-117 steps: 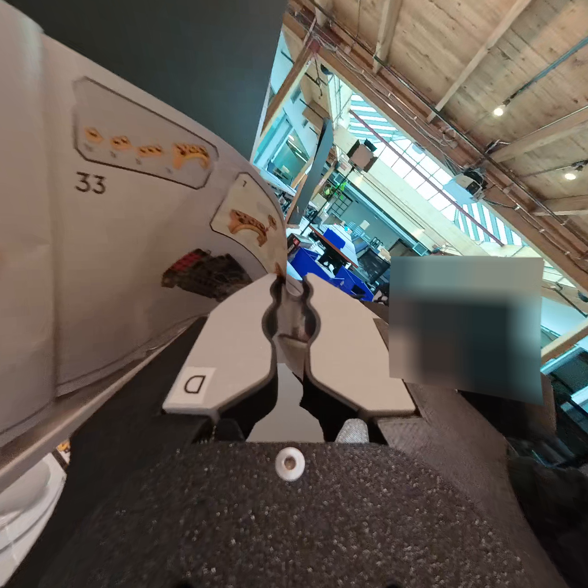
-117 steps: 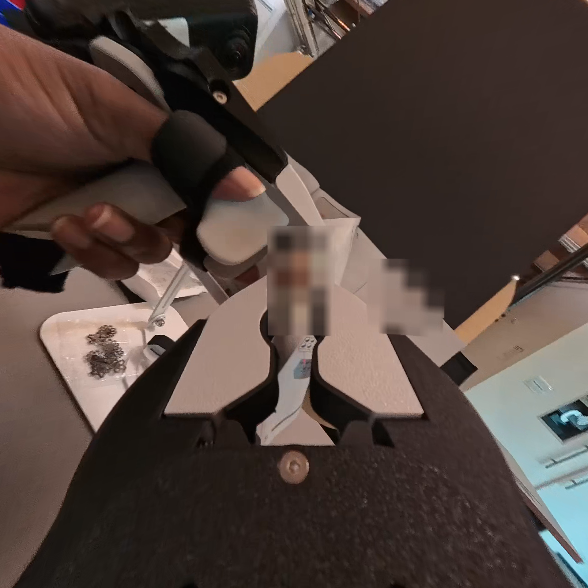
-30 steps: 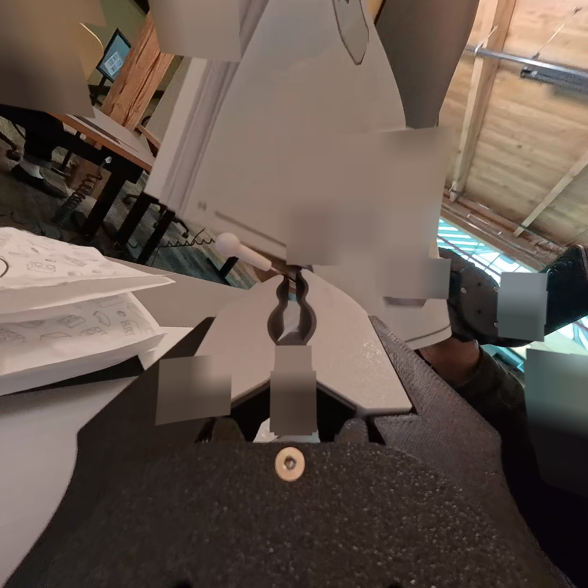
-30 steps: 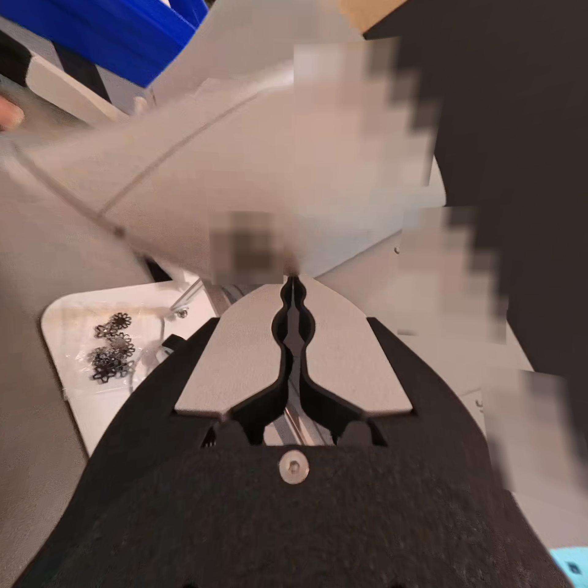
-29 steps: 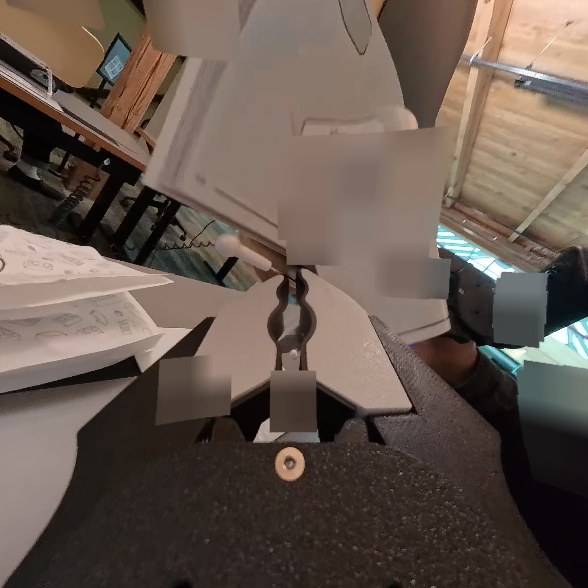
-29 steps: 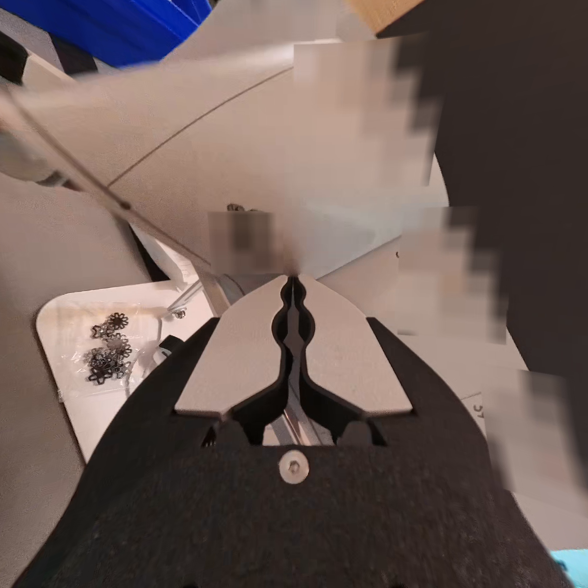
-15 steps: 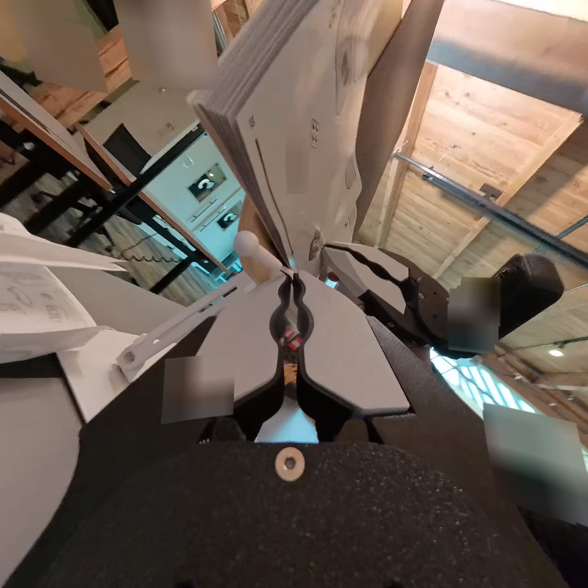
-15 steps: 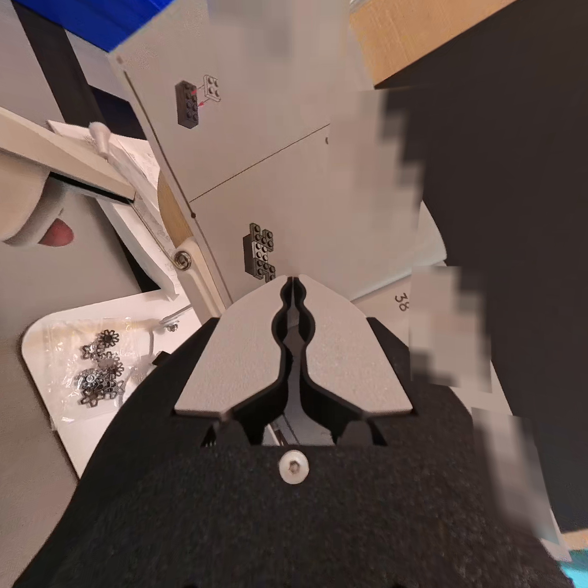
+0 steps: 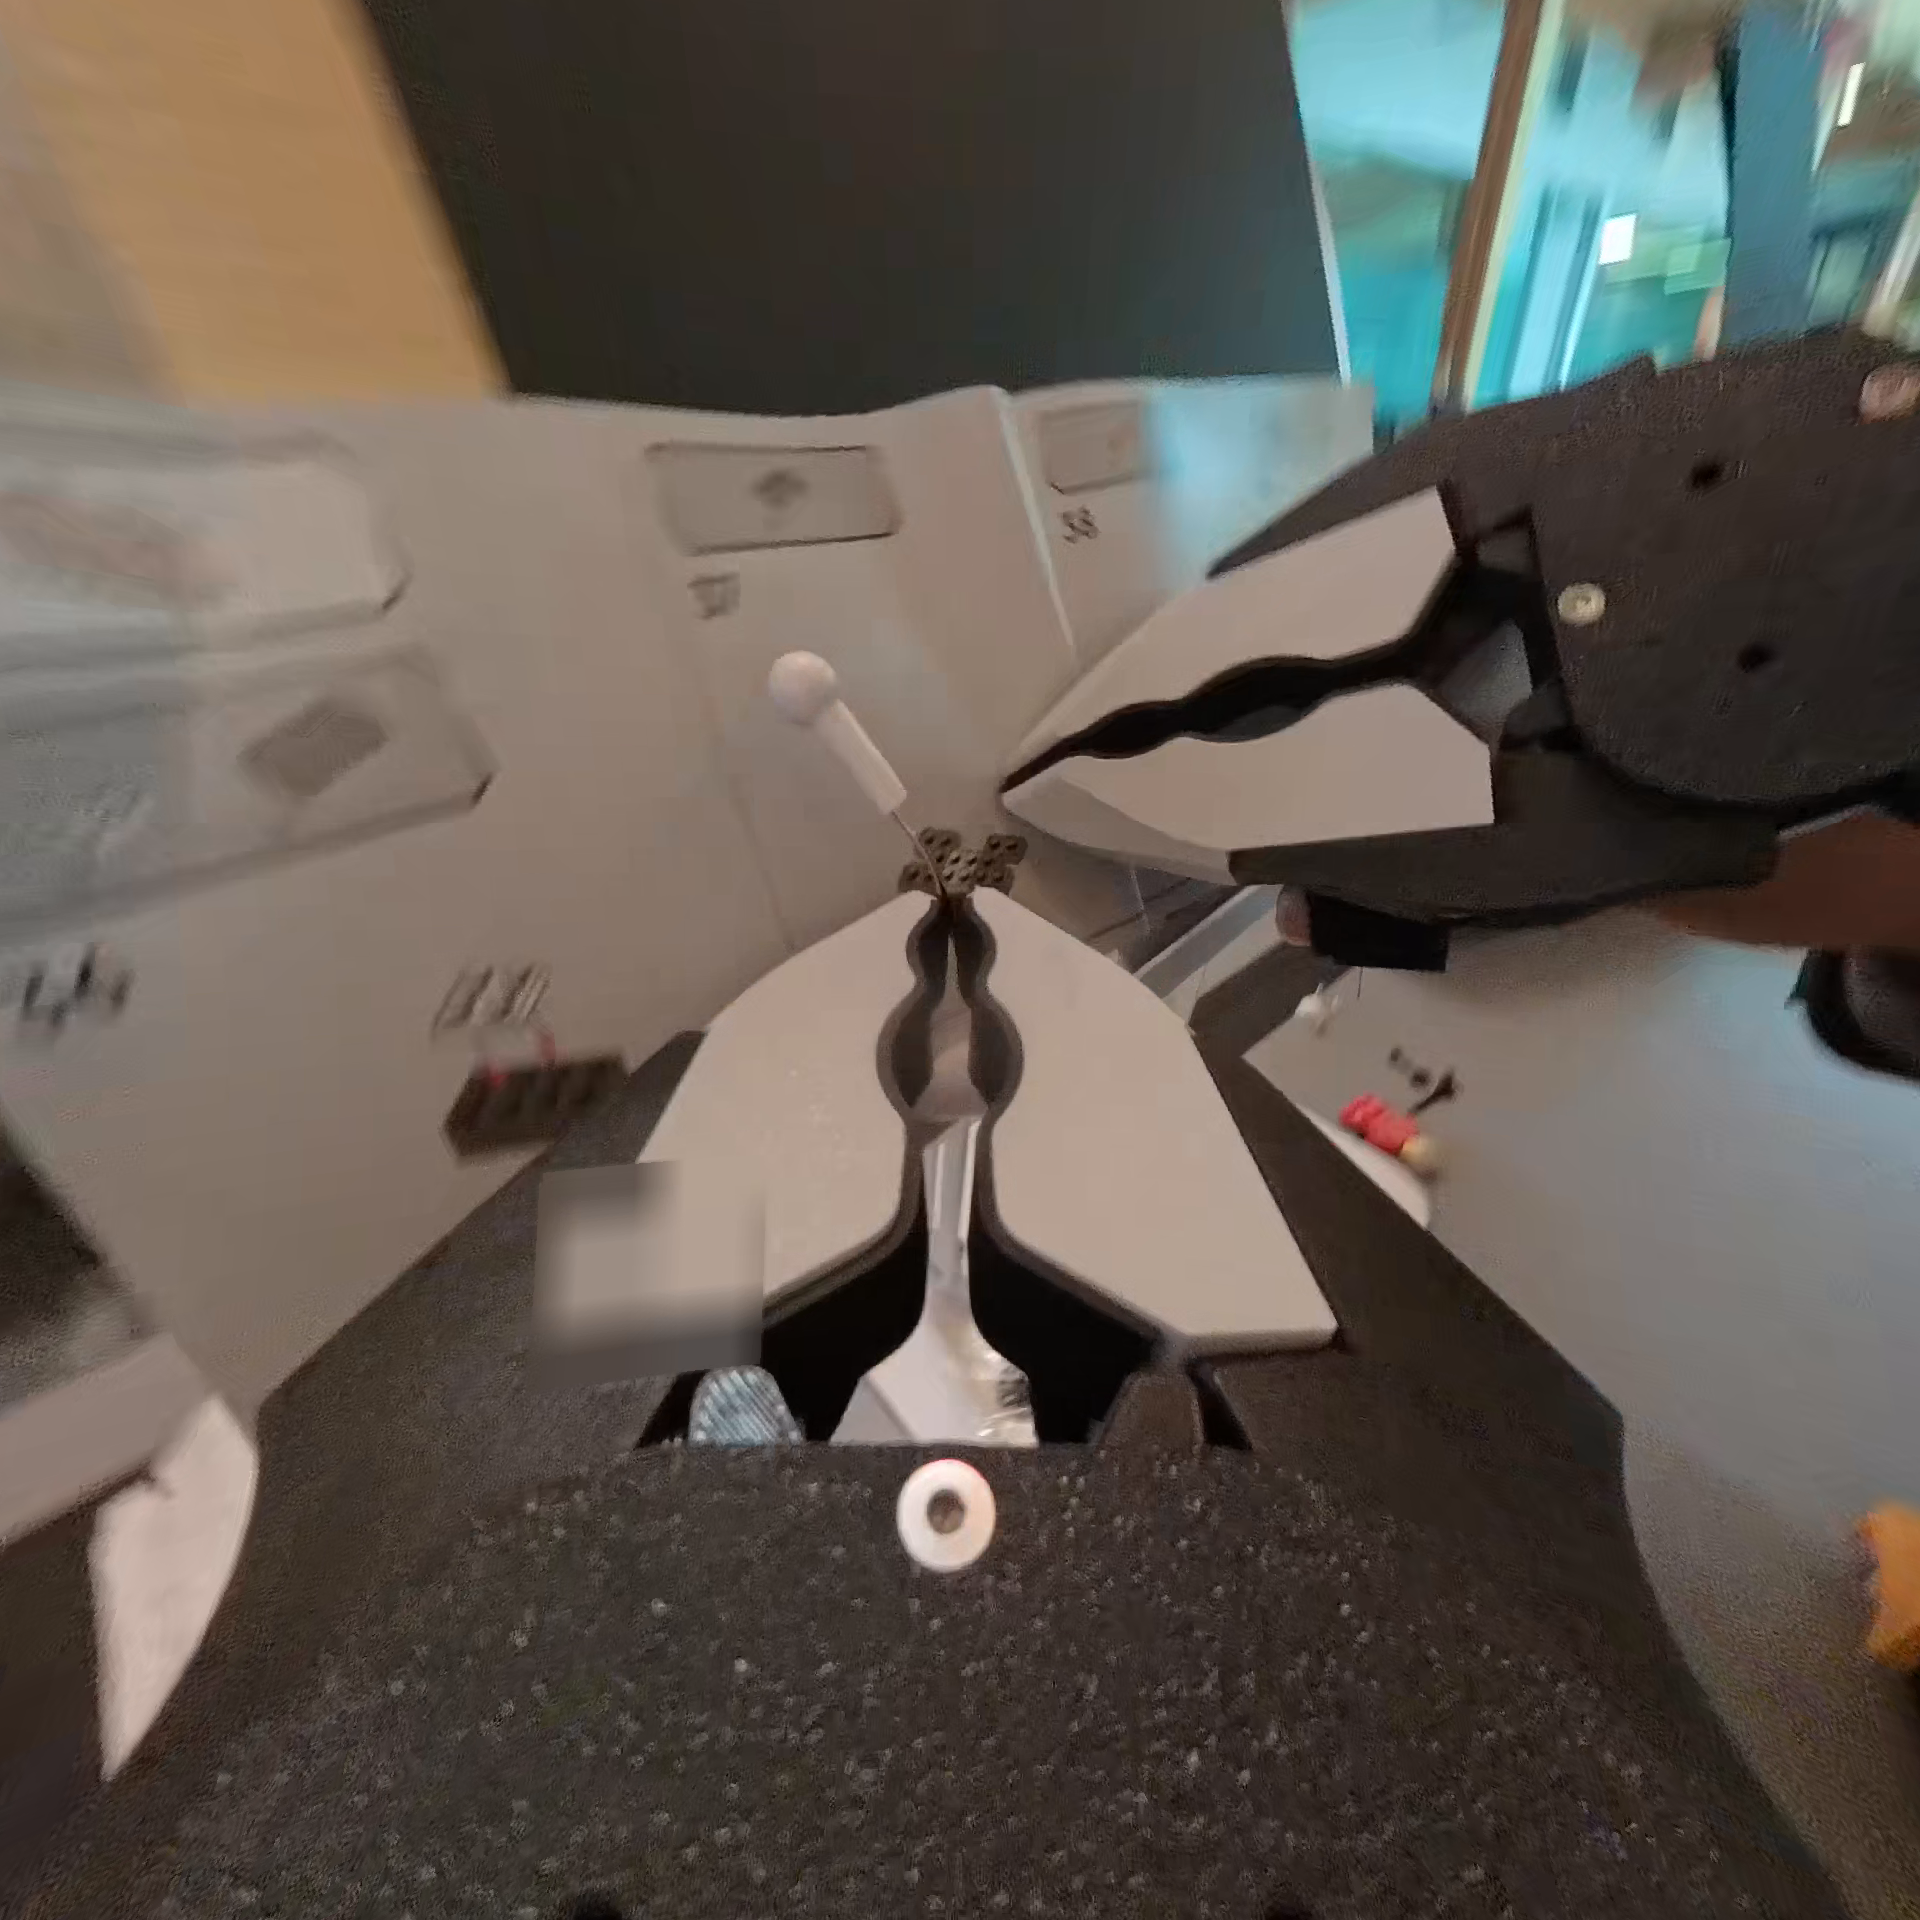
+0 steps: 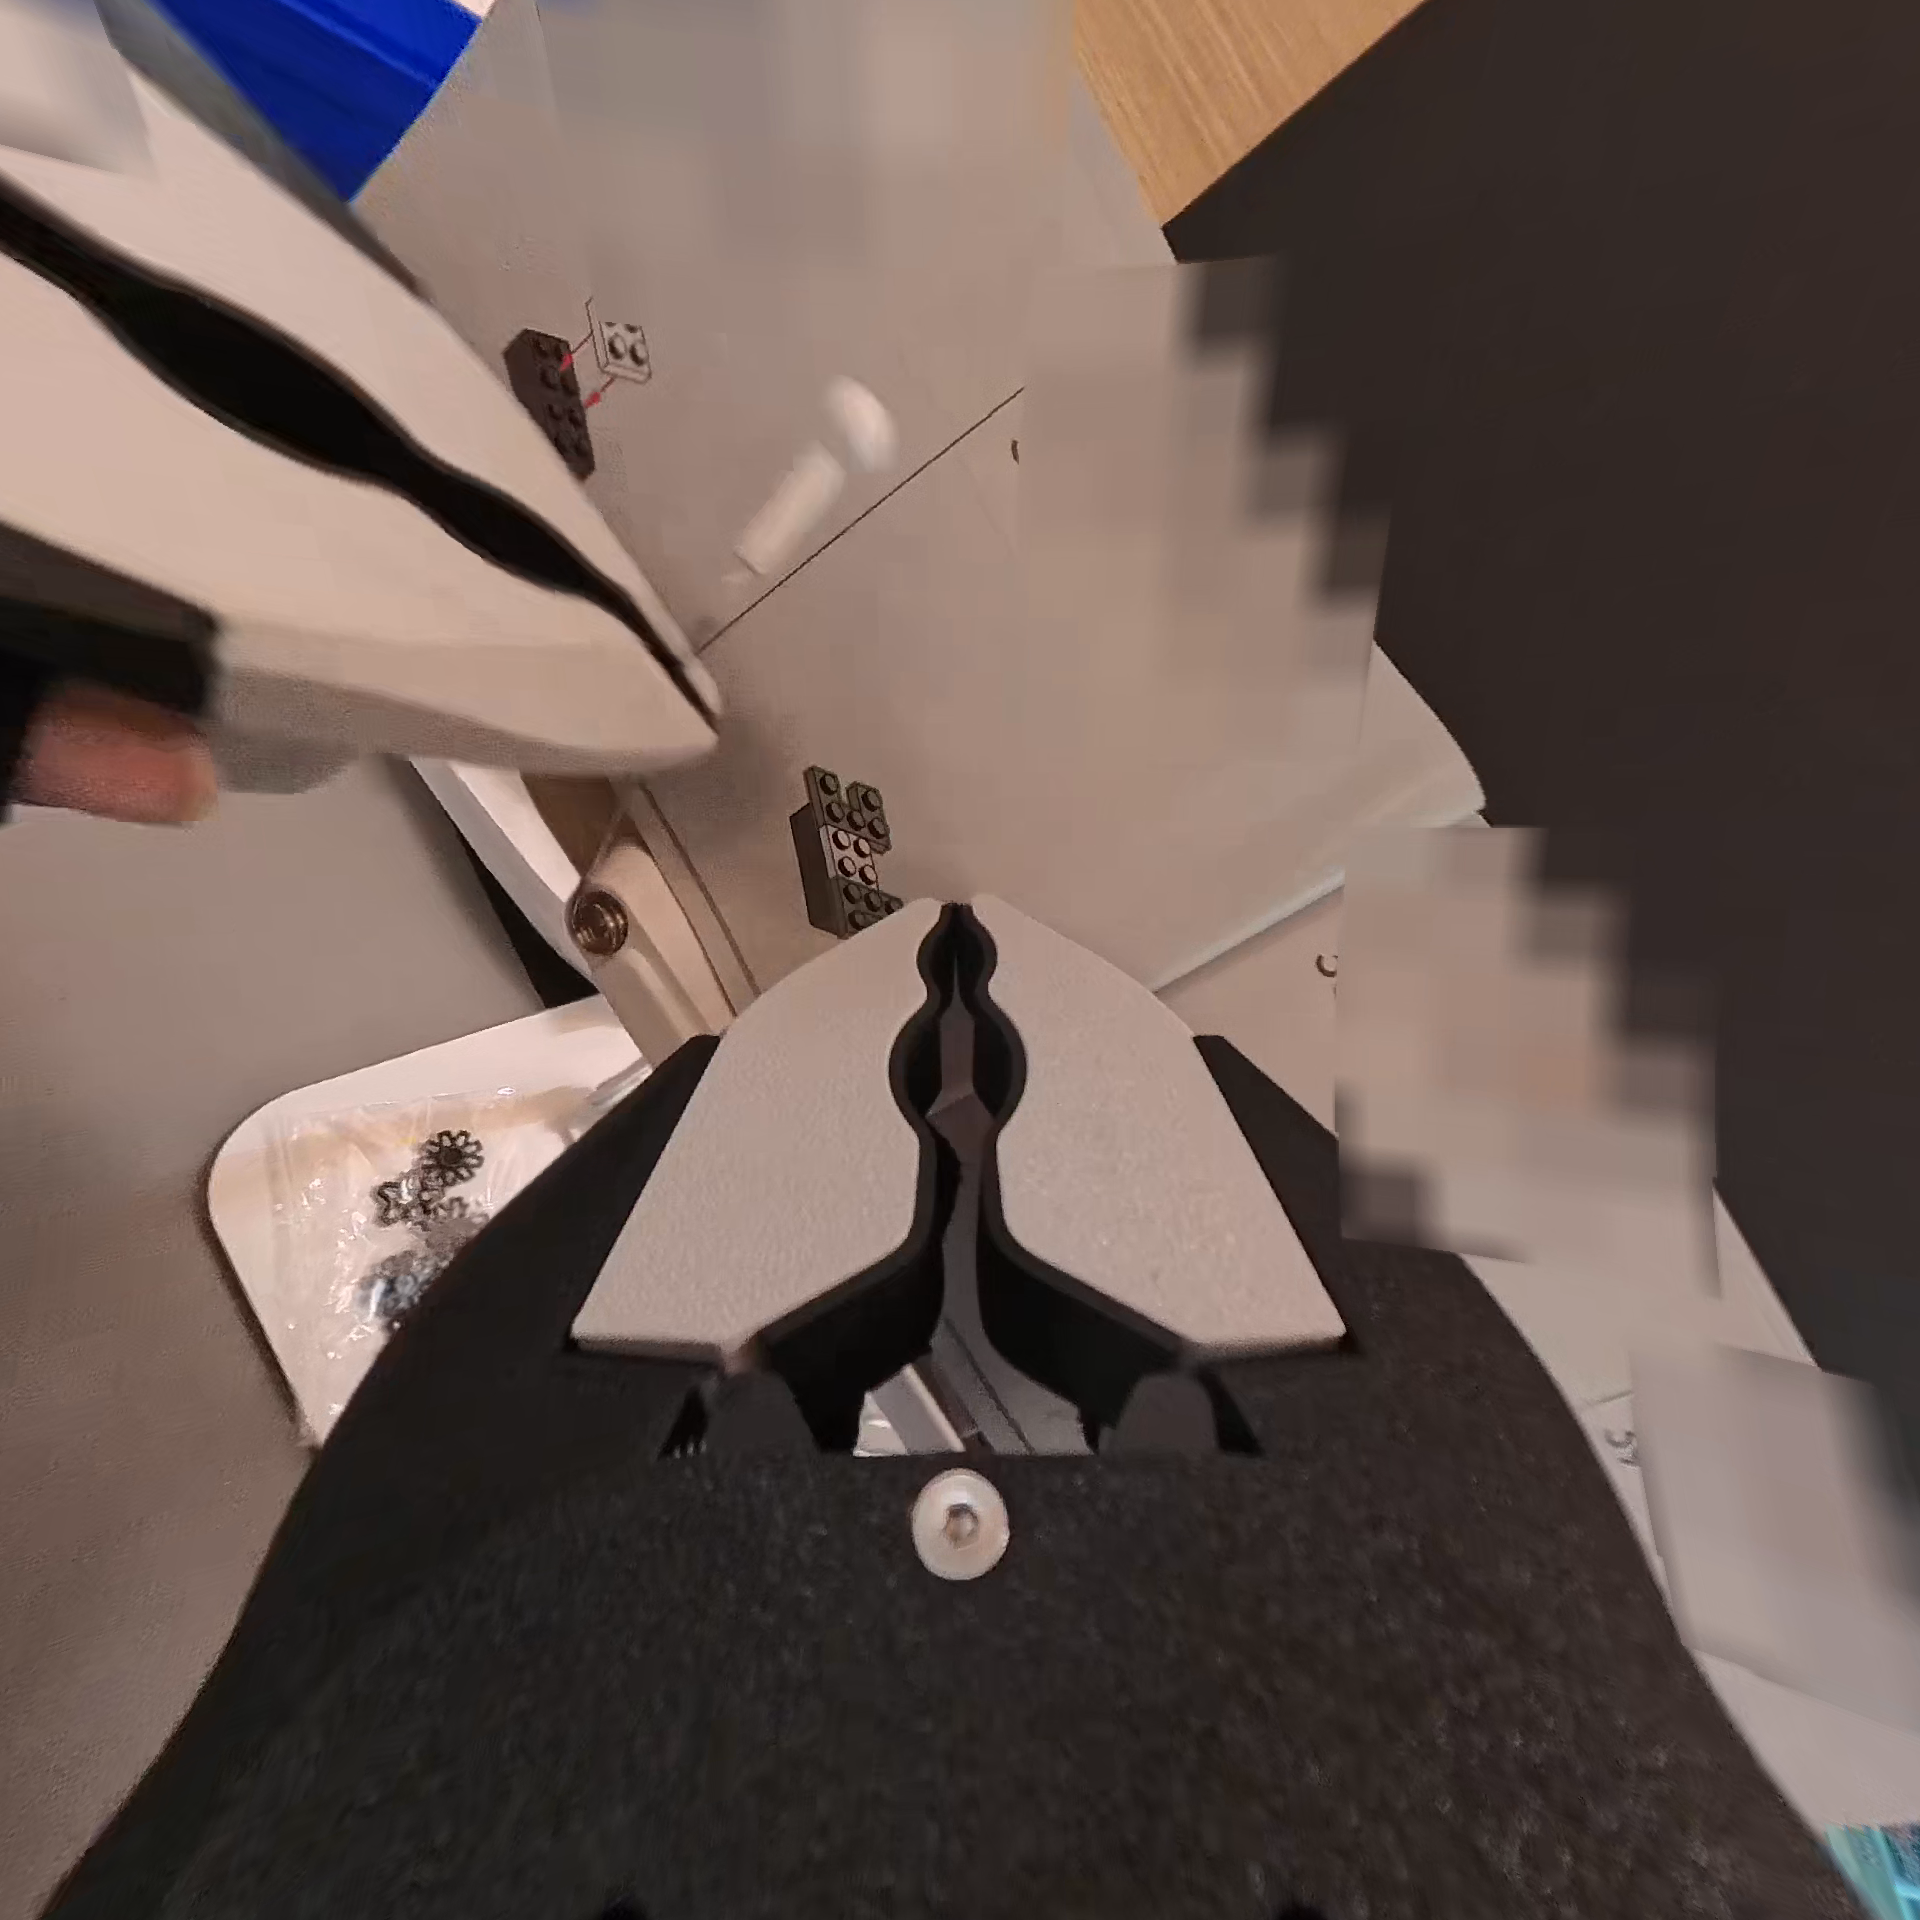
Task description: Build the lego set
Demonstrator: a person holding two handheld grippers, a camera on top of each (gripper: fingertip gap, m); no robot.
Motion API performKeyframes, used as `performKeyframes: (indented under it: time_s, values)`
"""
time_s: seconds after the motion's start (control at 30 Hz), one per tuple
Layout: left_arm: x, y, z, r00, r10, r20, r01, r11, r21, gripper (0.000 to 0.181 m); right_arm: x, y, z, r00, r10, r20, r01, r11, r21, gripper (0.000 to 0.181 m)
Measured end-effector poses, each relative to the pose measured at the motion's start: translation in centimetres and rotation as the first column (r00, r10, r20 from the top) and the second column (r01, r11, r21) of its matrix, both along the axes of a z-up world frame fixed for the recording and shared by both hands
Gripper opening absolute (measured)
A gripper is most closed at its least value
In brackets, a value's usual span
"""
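Left wrist view: a grey tabletop point(image 9: 1621, 1226) runs off to the right, bare except for a small red piece point(image 9: 1374, 1120) and an orange item point(image 9: 1893, 1600) at the frame edge. An open instruction booklet point(image 9: 582, 831) stands propped across the left and centre, closing off that side; a dark panel and blurred teal windows lie beyond. The left gripper point(image 9: 951, 909) has its jaws closed together at the tips; whether they pinch the dark flower-shaped lego piece point(image 9: 961, 862) just ahead cannot be told. A white ball-ended pin point(image 9: 836, 727) rises from that piece. The right gripper point(image 9: 1023, 779), jaws nearly closed and empty, points at it from the right.

Right wrist view: the right gripper point(image 10: 958, 912) is closed on nothing. Only here, a white tray point(image 10: 260, 1247) holds bagged dark flower pieces point(image 10: 431, 1195) at lower left. The left gripper point(image 10: 701, 691) enters from the left, over the booklet point(image 10: 935, 644).
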State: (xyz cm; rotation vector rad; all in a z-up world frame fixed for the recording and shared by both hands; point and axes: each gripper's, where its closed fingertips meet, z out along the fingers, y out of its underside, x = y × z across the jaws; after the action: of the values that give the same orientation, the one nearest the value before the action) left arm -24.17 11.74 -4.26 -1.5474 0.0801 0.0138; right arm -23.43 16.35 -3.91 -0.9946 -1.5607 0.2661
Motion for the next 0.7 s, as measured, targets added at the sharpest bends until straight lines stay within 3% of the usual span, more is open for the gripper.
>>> performKeyframes:
  time_s: [0.1,0.23,0.5,0.7]
  values:
    - [1.4,1.7,0.0,0.97,-0.049,-0.238,0.014,0.989,-0.146,0.001,0.0,-0.1,0.0,1.0,0.011,-0.028,-0.012,0.999,-0.036,0.0]
    - [2.1,2.8,-0.6,0.848,-0.109,-0.519,-0.044,0.961,-0.274,0.001,0.2,-0.2,-0.3,0.998,0.023,-0.066,-0.028,0.996,-0.087,0.0]
    - [2.8,3.4,-1.5,0.784,-0.247,-0.57,-0.022,0.906,-0.423,0.001,2.7,-0.6,-0.5,0.99,0.043,-0.132,-0.062,0.988,-0.144,0.0]
    - [2.7,3.5,-1.6,0.819,-0.231,-0.525,-0.03,0.897,-0.441,0.001,5.0,2.0,-0.3,0.986,-0.012,-0.168,-0.013,0.989,-0.148,0.0]
